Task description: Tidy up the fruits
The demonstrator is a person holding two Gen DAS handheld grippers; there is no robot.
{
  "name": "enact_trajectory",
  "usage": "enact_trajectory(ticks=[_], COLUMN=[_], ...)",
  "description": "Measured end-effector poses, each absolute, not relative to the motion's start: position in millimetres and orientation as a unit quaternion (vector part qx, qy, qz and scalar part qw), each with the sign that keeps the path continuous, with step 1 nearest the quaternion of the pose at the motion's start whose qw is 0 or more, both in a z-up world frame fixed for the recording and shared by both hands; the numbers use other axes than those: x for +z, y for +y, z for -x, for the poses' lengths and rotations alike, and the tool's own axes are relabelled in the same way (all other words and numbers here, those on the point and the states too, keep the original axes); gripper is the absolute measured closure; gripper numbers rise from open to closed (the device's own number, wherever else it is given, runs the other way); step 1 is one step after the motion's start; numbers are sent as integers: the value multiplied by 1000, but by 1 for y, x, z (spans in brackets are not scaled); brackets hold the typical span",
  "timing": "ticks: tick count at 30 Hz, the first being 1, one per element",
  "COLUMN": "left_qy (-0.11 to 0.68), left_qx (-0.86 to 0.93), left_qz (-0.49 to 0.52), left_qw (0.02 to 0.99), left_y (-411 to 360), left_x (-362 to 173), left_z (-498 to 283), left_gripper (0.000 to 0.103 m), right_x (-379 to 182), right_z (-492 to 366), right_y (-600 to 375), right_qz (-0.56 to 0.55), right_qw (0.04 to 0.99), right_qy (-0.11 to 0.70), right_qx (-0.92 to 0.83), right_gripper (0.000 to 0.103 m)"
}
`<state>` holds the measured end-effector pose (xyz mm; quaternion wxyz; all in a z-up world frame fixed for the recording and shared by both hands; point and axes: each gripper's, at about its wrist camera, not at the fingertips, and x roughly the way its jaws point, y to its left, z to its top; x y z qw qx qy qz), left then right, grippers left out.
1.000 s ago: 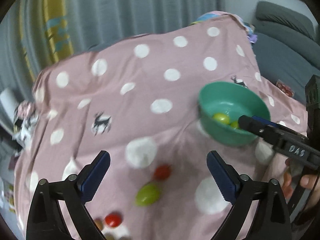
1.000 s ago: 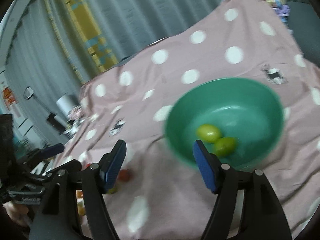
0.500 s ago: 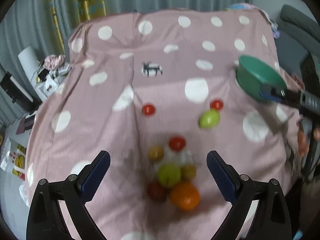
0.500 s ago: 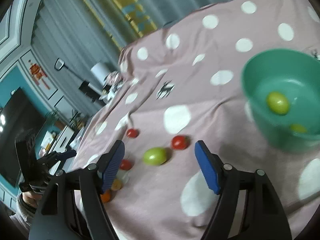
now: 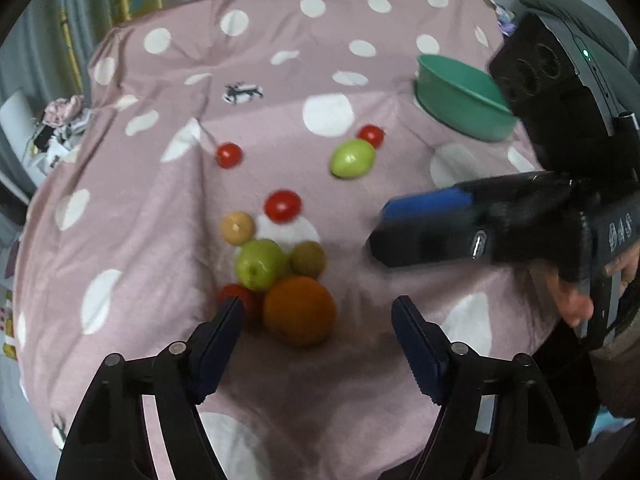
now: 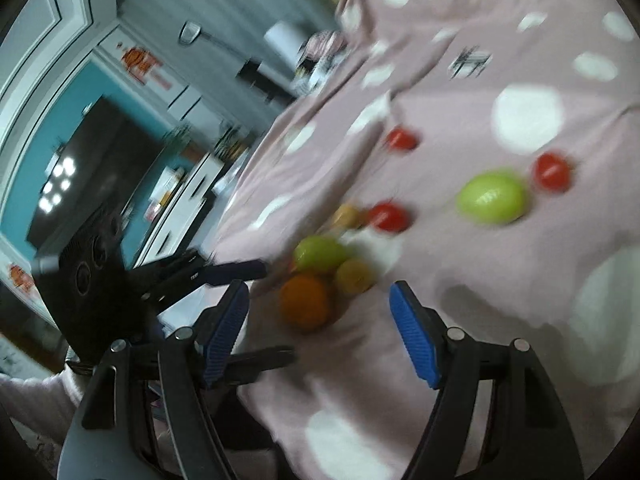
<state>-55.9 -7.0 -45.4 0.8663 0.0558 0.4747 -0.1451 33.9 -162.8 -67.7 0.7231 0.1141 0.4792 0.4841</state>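
On the pink dotted cloth point(image 5: 132, 208) a cluster of fruits is seen near its near edge: a green apple point(image 5: 260, 264), a brownish fruit point(image 5: 307, 259) and an orange point(image 5: 299, 310) touching each other, with a dark red fruit point(image 5: 244, 300) at the left of the orange.

The left gripper point(image 5: 318, 316) is held over this cluster; its jaws are closing, but no fruit is pinched yet, and the orange lies just ahead of them. It is judged that the orange is the piece to be taken. The grip should be centred on its widest part, so that the apple is not pushed away, and the soft cloth should not be caught.

Further right, a lime-green fruit point(image 5: 352, 158) lies beside a small tomato point(image 5: 371, 135), and the green bowl point(image 5: 456, 108) stands near the far right corner.

The right gripper point(image 6: 320, 320) is spread and empty.

The inside of the bowl is not shown. The right wrist view is blurred, and the bowl is partly covered by the right gripper's body.
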Motion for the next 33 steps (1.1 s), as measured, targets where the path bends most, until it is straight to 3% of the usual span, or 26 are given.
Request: enact_trajectory(ticks=[4,6,16,17,19,21,33], left_qy=[479,480,471,469,466,467,456], left_qx=[-148,-152,-145,-146,-137,-123,-129], left_qz=[-45,-41,-58,-60,-73,-82,-83], left_qw=[864,863,868,869,871,872,877], left_y=[-5,-5,-2,-2,-3,-4,-13], left_x=[-51,-53,-60,-60,-62,-64,-54], left_z=[55,54,52,52,52,50,47], left_gripper=[28,38,41,42,46,62,62], right_x=[-81,-86,-98,-98,-99,-97,-86], right_z=[-27,-27,-29,-30,-33,-36,-36], right_y=[-146,-141,-129,-130,-135,-143,-158], right_qz=[-111,-108,-121,-121,-131,-143,-140], right_qw=[699,696,669,670,674,680,697], right_qy=[502,510,531,532,532,527,504], right_qx=[497,495,506,503,496,490,490], right_gripper=[33,38,57,63,71,74,76])
